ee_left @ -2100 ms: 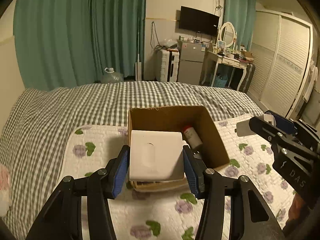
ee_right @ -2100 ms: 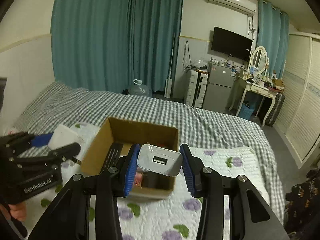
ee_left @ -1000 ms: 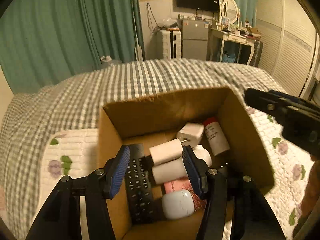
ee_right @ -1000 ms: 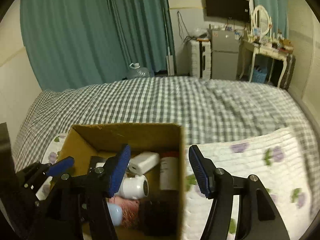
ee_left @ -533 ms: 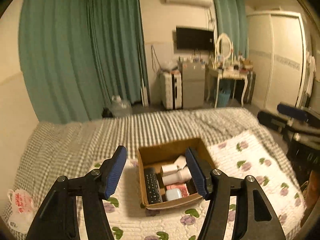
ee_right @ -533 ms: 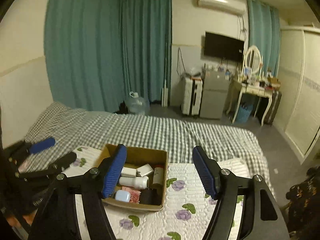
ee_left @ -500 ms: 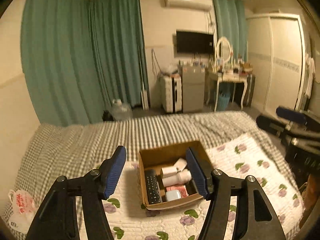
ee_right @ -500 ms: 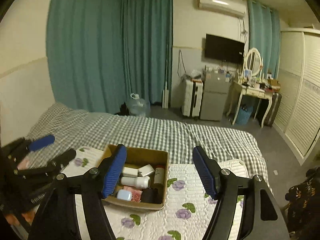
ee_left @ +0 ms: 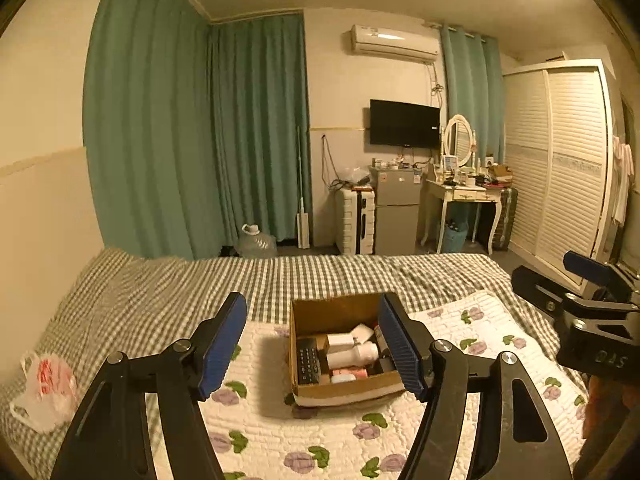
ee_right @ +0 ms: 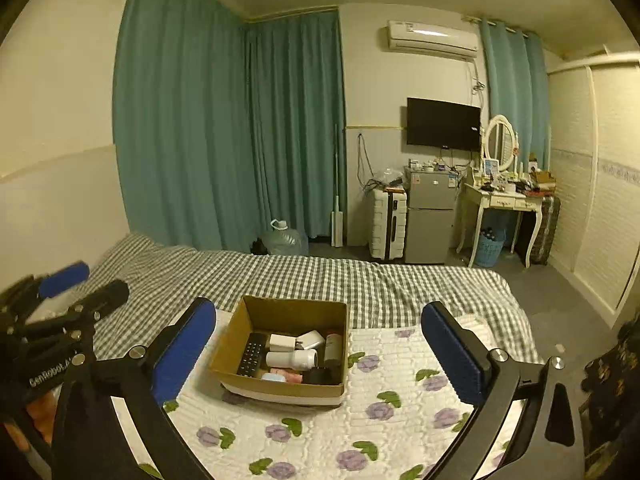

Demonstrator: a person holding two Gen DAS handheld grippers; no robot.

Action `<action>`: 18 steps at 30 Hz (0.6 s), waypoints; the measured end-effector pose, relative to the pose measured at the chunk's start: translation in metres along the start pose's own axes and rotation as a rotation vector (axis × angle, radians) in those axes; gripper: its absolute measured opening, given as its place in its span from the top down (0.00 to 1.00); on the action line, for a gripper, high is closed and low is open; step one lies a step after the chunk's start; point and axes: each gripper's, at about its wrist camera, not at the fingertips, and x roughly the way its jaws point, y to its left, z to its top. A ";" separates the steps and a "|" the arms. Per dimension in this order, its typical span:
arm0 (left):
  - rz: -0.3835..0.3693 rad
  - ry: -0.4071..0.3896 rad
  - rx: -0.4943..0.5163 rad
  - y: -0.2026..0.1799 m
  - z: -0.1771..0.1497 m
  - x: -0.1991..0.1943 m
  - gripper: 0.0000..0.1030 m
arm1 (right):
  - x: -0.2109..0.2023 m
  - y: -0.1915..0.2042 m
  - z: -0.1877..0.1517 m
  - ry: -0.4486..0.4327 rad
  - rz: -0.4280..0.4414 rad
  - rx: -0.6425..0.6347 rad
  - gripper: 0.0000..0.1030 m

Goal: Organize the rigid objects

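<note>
An open cardboard box (ee_left: 308, 316) (ee_right: 232, 344) sits on the floral quilt on the bed. It holds a black remote (ee_left: 307, 360) (ee_right: 251, 354), a white bottle (ee_left: 352, 354) (ee_right: 291, 358), a white charger (ee_right: 310, 339) and other small items. My left gripper (ee_left: 316, 344) is open and empty, raised well above and in front of the box. My right gripper (ee_right: 320, 352) is open and empty, also held back from the box. Each gripper shows at the edge of the other's view.
The floral quilt (ee_left: 320, 440) lies over a checked bedspread (ee_left: 168, 292). A plastic bag (ee_left: 44, 388) lies at the bed's left edge. Beyond the bed stand a fridge (ee_right: 430, 216), a dressing table (ee_right: 500, 200), a water jug (ee_right: 284, 240) and a wardrobe (ee_left: 560, 168).
Both grippers let go of their white objects into the box, opened, and pulled back and up from it. Over the last half second they have barely moved.
</note>
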 end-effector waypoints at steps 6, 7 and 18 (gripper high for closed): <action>0.024 -0.012 -0.019 -0.001 -0.049 0.030 0.31 | 0.039 -0.007 -0.055 0.003 -0.043 -0.007 0.00; 0.031 -0.007 -0.025 0.000 -0.058 0.037 0.31 | 0.044 -0.009 -0.063 0.005 -0.050 -0.008 0.00; 0.031 0.040 -0.007 0.001 -0.114 0.080 0.31 | 0.093 -0.005 -0.124 0.060 -0.052 -0.046 0.00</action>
